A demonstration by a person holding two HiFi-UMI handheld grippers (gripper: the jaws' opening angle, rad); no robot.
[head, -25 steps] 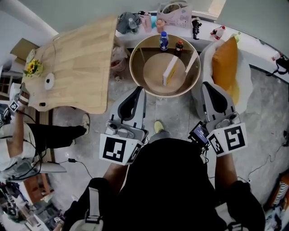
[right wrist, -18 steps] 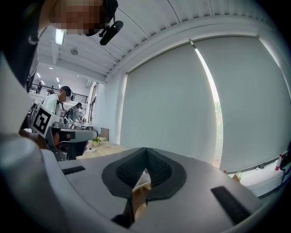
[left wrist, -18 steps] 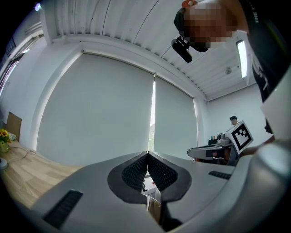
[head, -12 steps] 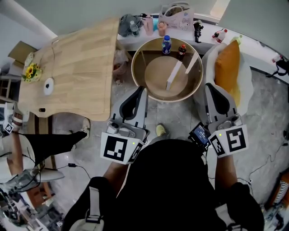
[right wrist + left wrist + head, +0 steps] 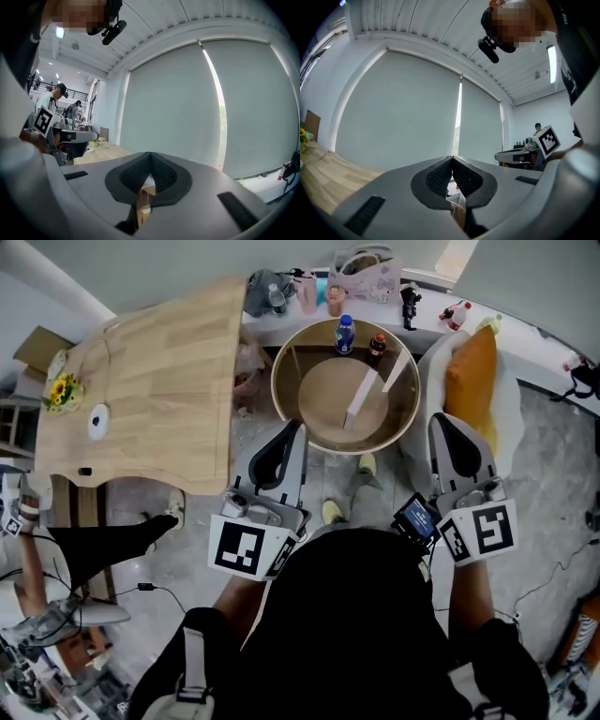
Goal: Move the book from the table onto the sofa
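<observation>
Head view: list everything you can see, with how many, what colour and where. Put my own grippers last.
wooden table: one, light wood, left
round table: one, tan, raised rim, top centre
book: one, pale, upright on the round table
blue bottle: one, at the round table's far rim
dark bottle: one, beside the blue bottle
sofa: one, white, right of the round table
cushion: one, orange, on the sofa
flowers: one bunch, yellow, wooden table's left end
bag: one, pinkish white, ledge at top
seated person: one, black trousers, far left
left gripper: one, grey, shut, empty
right gripper: one, grey, shut, empty
</observation>
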